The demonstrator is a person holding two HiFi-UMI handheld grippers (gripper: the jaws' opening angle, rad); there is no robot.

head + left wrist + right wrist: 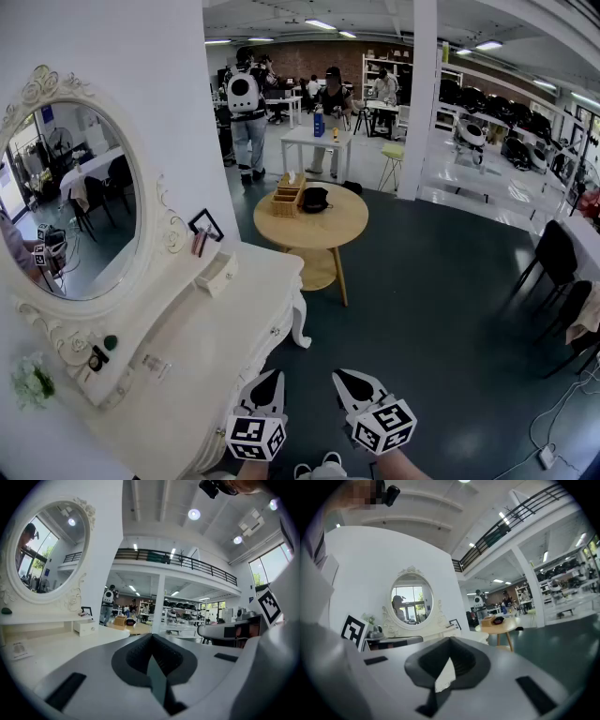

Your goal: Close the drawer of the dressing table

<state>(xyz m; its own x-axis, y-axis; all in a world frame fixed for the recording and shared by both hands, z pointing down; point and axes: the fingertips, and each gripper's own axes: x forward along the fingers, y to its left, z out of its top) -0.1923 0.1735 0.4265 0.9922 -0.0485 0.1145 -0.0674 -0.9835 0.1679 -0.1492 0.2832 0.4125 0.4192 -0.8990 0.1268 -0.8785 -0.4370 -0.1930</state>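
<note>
We hold the left tongs (267,384) and right tongs (354,382) closed and empty, while the small drawer (217,274) juts out on the tabletop (246,314) ahead and to their left, nearer the left tongs.

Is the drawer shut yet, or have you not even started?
Nothing looks done yet: the small drawer on the dressing table seems to stick out. In hand, nothing: the left claw and right claw are both shut, empty, away from the table. Left: reach the drawer and push it in.
</note>
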